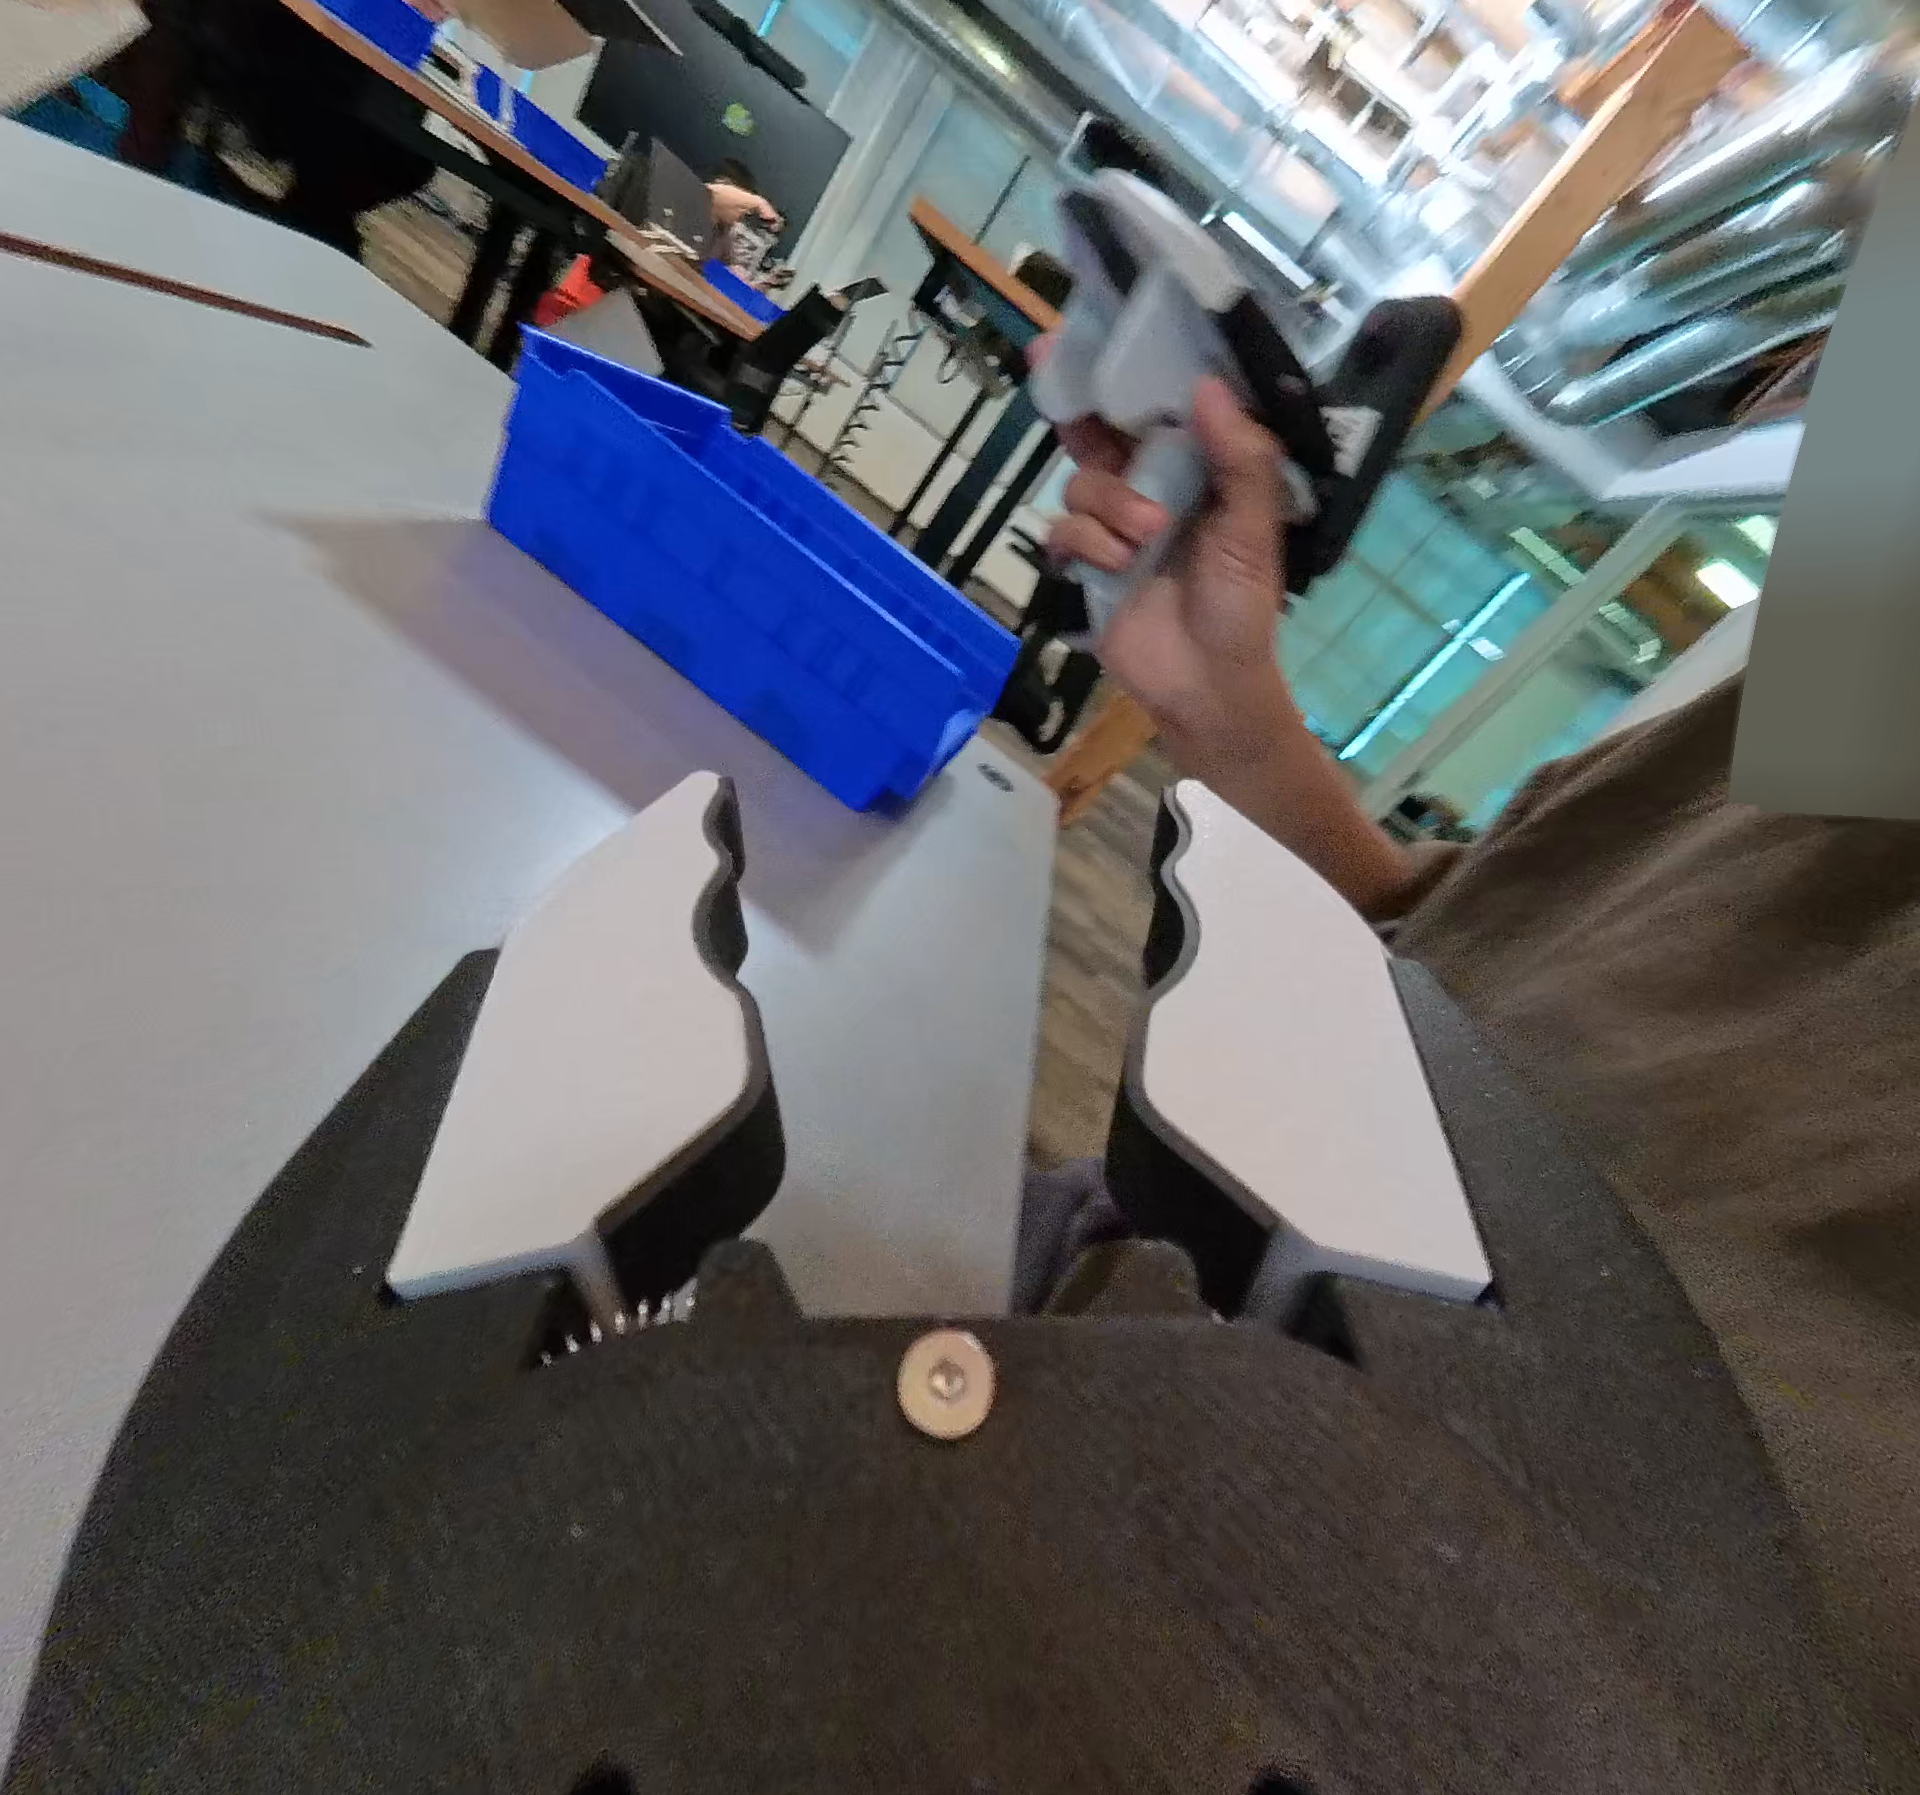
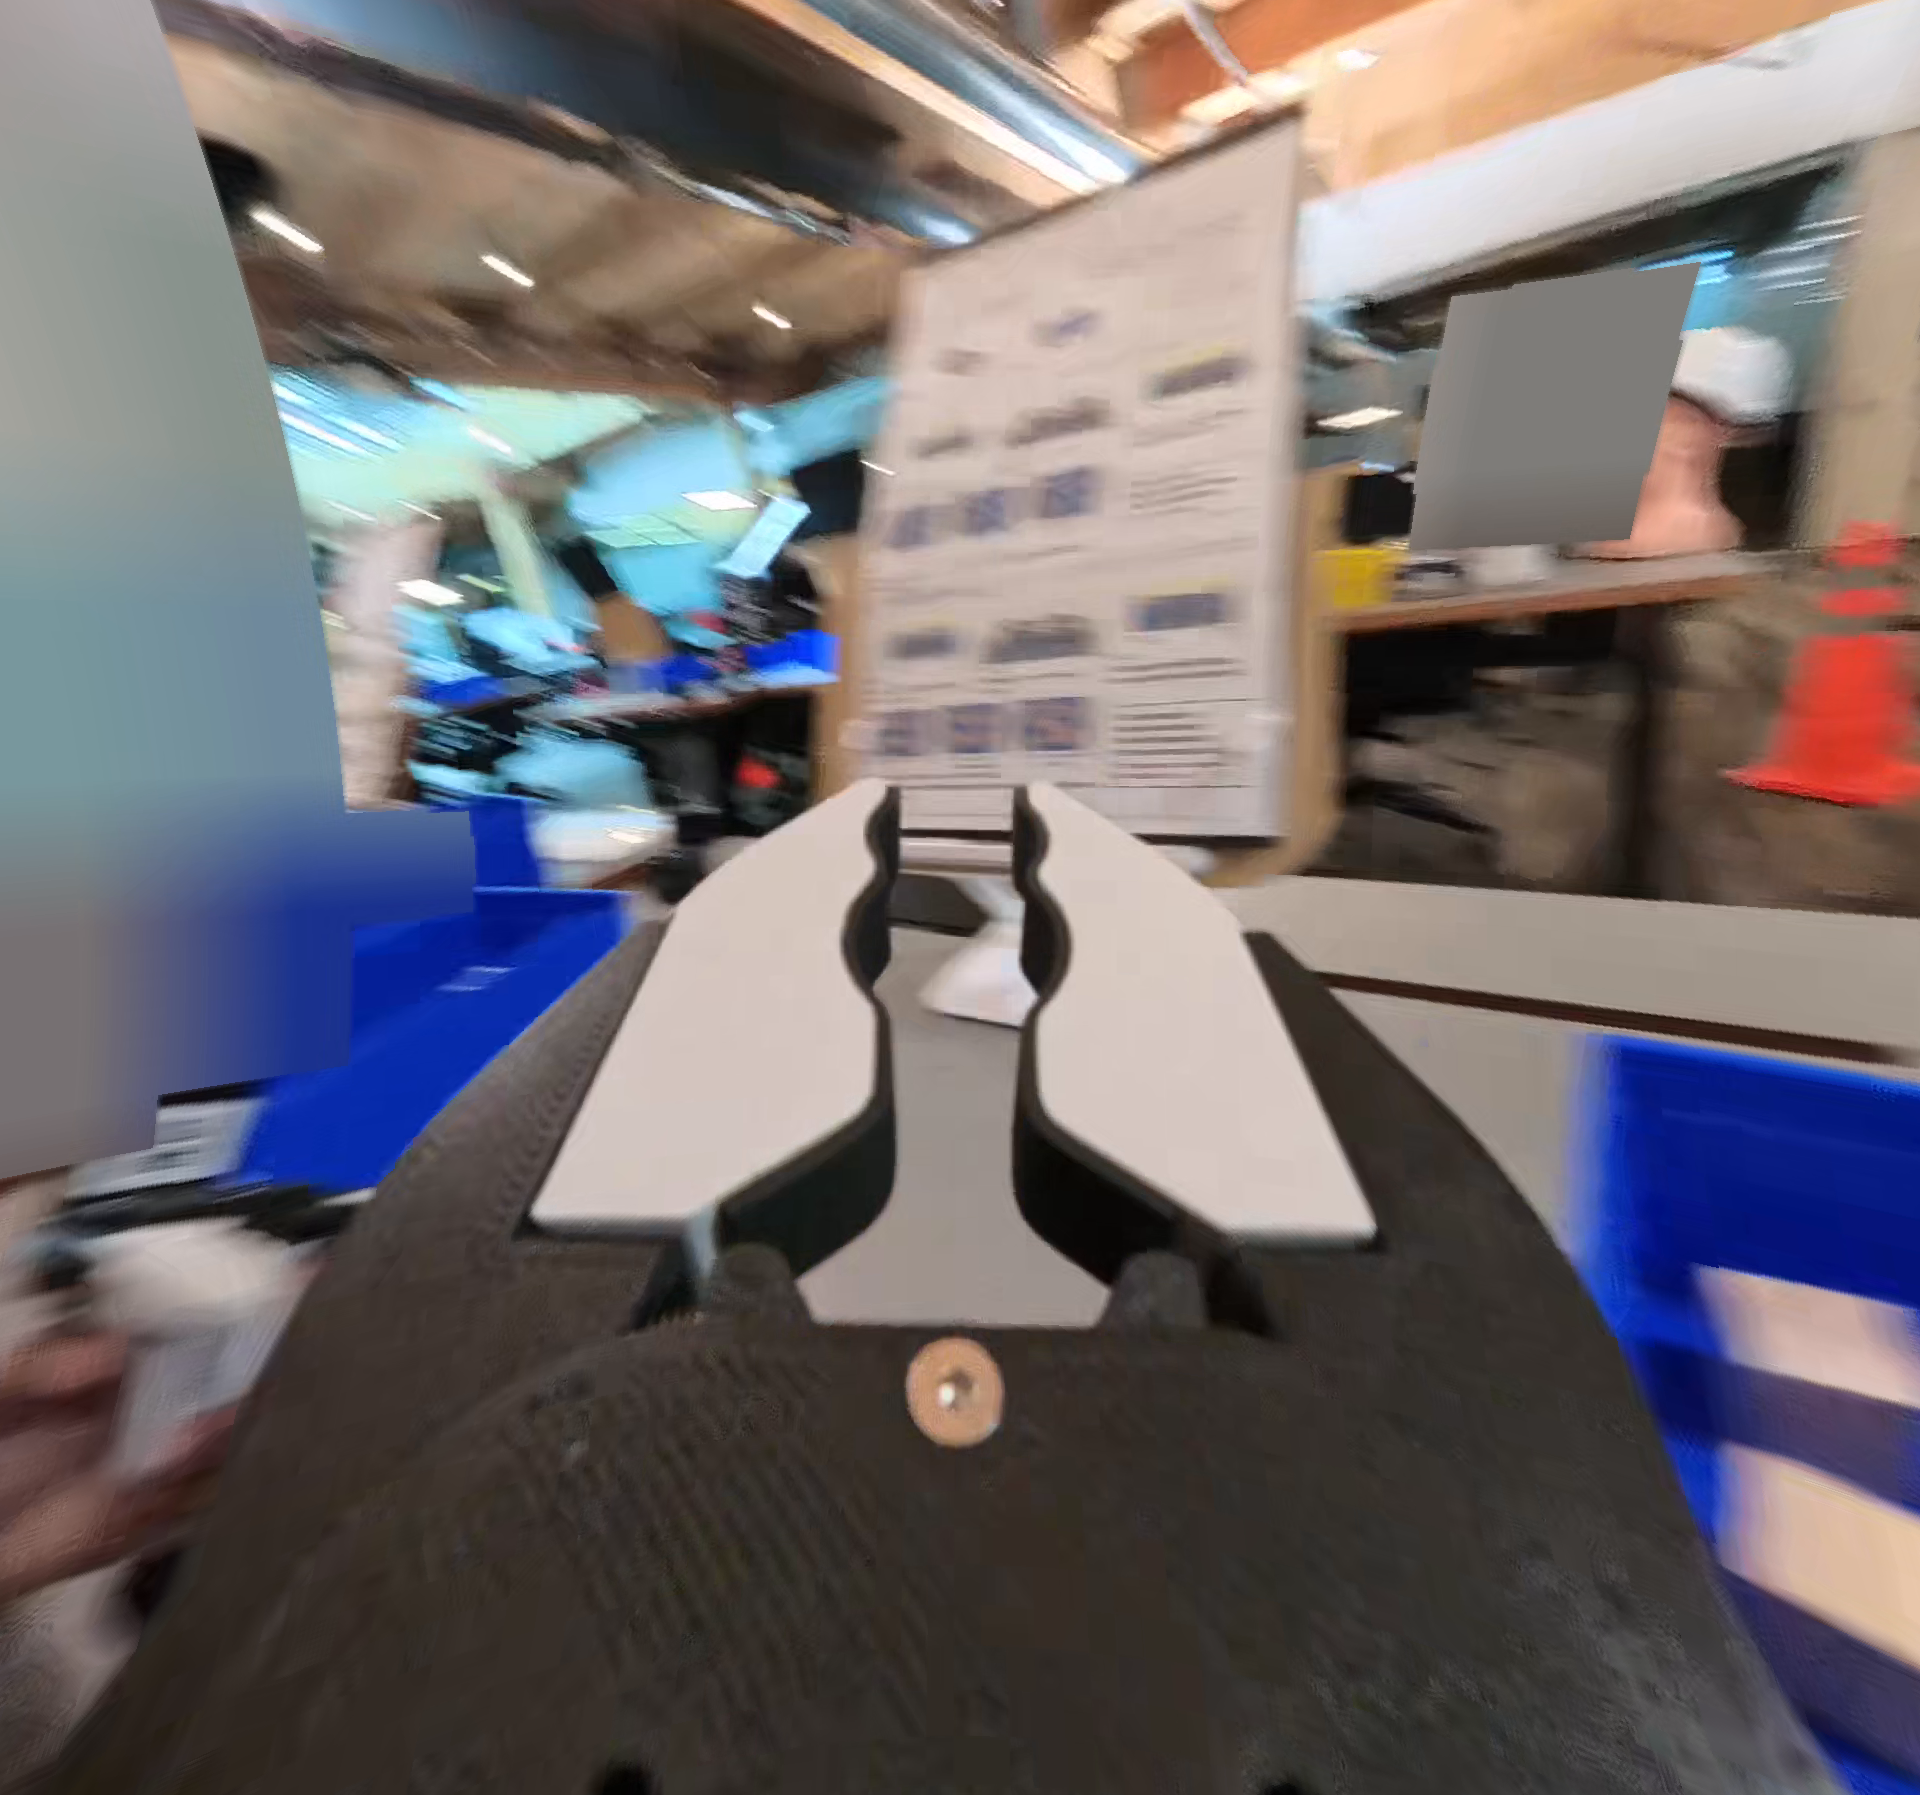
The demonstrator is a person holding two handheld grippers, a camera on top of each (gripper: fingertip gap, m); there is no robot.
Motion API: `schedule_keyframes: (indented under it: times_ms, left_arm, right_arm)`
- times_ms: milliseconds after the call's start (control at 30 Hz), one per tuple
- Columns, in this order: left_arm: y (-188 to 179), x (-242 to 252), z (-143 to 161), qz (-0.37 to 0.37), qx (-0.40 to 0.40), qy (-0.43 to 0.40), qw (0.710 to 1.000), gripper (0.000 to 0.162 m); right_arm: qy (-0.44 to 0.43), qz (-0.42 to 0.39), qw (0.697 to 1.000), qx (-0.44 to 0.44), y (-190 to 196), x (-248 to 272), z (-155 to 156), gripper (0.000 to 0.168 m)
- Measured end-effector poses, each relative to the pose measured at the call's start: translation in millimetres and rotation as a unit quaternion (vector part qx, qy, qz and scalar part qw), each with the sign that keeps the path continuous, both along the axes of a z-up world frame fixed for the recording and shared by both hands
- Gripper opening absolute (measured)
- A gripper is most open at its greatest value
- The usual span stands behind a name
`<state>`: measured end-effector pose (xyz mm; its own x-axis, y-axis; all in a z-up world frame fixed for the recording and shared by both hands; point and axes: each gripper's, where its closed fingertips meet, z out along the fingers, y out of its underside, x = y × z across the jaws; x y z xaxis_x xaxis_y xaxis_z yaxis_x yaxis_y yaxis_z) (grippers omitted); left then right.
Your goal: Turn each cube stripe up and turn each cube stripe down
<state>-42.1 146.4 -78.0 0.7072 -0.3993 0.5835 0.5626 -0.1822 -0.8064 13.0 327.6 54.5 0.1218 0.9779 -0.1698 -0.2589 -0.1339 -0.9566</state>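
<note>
Both grippers hung in the air above a grey table (image 1: 260, 706) with nothing in them, and no cube could be seen in either view. The left gripper (image 1: 951, 810), held low over the table's near corner, had its fingers (image 1: 623, 997) spread wide and empty. Beyond it a blue bin (image 1: 727, 561) sat on the table; what lay inside was hidden behind its wall. To the right, a hand (image 1: 1195, 592) held the other gripper raised well clear of the table.

The right gripper (image 2: 948, 810) pointed out across the room at a standing poster board (image 2: 1091, 550), its picture heavily blurred. Its fingers (image 2: 748, 1049) stood only a narrow gap apart and gripped nothing. Blue bins (image 2: 1714, 1174) showed at both lower edges, their contents too smeared to read. An orange cone (image 2: 1849, 696) stood on a far counter.

With the cubes out of sight, progress could not be judged: either the turning had not begun or it was finished. Neither tool was on the job.
</note>
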Motion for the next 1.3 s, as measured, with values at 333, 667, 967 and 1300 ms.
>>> schedule_keyframes:
  times_ms: [333, 667, 967, 1300]
  left_arm:
    - [-79, -183, 60, 0.343, -0.024, 0.163, 0.925, 0.076]
    - [-162, -407, -38, 0.463, -0.349, 0.12, 0.806, 0.065]
    - [-153, -439, -122, 0.408, -0.487, 0.146, 0.758, 0.045]
    - [-134, -356, 42, 0.359, -0.048, -0.045, 0.931, 0.044]
  right_arm:
    - [-0.153, 0.218, 0.963, -0.044, -155, -39, -140, 0.03]
    - [-0.151, 0.235, 0.949, -0.147, -142, -41, -144, 0.036]
    - [-0.173, 0.206, 0.954, -0.135, -138, -42, -153, 0.037]
    - [-0.178, 0.21, 0.949, -0.152, -140, -55, -164, 0.038]
